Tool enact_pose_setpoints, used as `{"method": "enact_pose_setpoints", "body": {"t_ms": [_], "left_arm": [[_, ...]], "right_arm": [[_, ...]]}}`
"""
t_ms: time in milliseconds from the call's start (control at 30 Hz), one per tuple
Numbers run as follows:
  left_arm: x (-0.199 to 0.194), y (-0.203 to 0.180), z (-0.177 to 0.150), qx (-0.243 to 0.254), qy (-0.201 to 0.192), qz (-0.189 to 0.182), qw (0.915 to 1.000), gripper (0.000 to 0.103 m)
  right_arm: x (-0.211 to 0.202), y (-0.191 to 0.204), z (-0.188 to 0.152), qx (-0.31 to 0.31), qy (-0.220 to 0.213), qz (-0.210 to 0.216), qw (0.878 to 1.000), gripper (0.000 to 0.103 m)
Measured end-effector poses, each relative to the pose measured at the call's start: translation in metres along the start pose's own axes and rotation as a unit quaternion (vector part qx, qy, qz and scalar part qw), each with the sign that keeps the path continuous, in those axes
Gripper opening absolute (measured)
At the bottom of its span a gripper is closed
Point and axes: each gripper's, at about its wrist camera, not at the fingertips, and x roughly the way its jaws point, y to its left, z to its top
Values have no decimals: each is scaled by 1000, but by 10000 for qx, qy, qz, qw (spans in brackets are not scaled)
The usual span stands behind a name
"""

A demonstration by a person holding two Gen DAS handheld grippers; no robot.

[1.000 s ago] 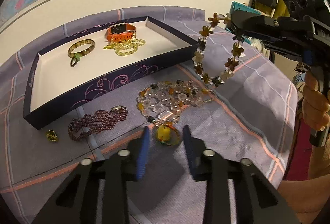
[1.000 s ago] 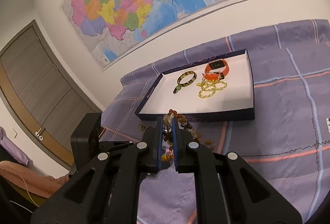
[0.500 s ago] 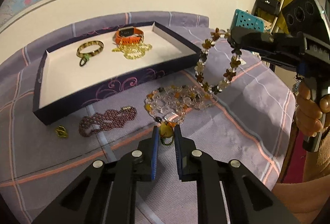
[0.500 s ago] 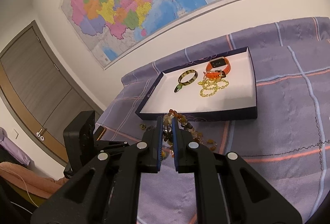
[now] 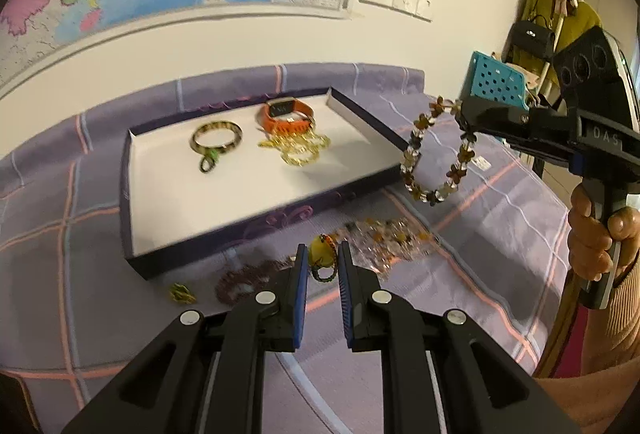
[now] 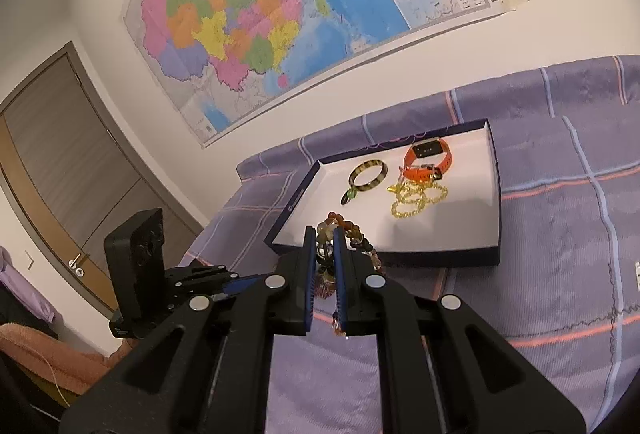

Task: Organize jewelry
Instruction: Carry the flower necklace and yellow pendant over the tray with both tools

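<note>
While the right hand-held gripper pinches the flower bracelet (dangling), the left hand-held gripper clasps a yellow pendant.

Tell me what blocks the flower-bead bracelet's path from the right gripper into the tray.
Nothing visible does. The flower-bead bracelet hangs from the right gripper just past the tray corner, above its low wall; white floor nearby lies bare.

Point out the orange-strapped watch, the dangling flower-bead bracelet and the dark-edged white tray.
orange-strapped watch [image 5: 286,117], left wrist view, on its strap.
flower-bead bracelet [image 5: 454,175], left wrist view, a lower bead.
white tray [image 6: 444,232], right wrist view, bare floor.
</note>
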Motion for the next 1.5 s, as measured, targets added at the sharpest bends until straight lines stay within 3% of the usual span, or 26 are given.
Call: {"method": "enact_pose_setpoints", "body": {"t_ms": [367,1500], "left_arm": [[-5,15,21,-36,-220,264,9994,13],[29,54,52,-240,-69,500,9984,13]], "right_arm": [[9,-12,20,100,-120,-79,9998,9],[54,-38,45,236,18,-310,9992,9]]}}
